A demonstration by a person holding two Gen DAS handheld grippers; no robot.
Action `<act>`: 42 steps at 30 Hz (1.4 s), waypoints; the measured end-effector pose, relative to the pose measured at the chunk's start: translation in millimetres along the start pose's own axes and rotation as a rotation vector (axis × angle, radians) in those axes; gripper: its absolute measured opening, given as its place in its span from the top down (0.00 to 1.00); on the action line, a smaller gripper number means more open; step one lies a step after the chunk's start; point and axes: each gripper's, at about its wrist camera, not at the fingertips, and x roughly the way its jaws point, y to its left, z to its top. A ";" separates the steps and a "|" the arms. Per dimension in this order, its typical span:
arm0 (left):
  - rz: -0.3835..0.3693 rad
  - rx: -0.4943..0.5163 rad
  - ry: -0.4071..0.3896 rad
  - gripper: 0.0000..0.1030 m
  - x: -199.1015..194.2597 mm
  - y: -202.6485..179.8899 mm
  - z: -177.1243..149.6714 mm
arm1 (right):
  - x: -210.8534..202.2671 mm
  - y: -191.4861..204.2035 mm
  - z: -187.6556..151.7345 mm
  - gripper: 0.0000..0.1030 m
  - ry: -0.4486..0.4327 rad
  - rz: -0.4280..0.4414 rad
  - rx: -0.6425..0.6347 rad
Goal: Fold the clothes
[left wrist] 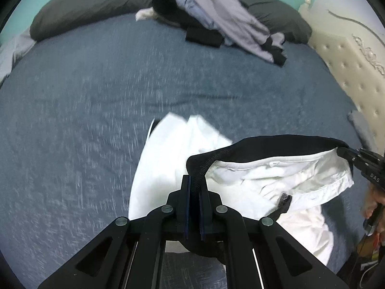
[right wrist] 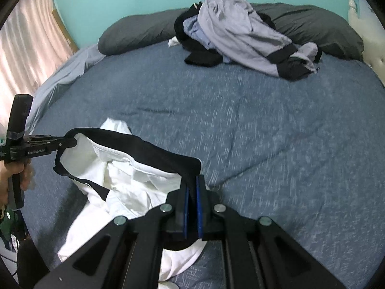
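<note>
White shorts with a black waistband point(left wrist: 276, 142) point(right wrist: 134, 144) hang stretched between both grippers above the blue bedspread. My left gripper point(left wrist: 195, 180) is shut on one end of the waistband, and the same gripper point(right wrist: 68, 142) shows at the left of the right wrist view. My right gripper point(right wrist: 192, 183) is shut on the other end and appears at the right edge of the left wrist view point(left wrist: 346, 150). The white legs point(left wrist: 168, 163) point(right wrist: 125, 207) trail down onto the bed point(left wrist: 96, 96) point(right wrist: 276, 132).
A heap of lilac, blue and black clothes point(left wrist: 216, 21) point(right wrist: 243, 33) lies at the far side against dark grey pillows point(left wrist: 91, 7) point(right wrist: 312, 21). A cream tufted headboard point(left wrist: 349, 55) runs along the right. A pink curtain point(right wrist: 26, 53) hangs at the left.
</note>
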 end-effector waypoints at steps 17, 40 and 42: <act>0.050 0.031 0.039 0.67 31.9 -2.7 -0.9 | 12.7 9.7 -24.8 0.95 0.032 -0.007 -0.057; 0.015 0.060 0.031 0.90 28.2 -7.0 5.3 | 15.5 -24.5 -6.7 0.72 0.079 0.153 0.123; 0.016 0.064 0.031 0.91 28.1 -7.9 5.2 | 18.0 -18.2 -6.5 0.72 0.094 0.140 0.082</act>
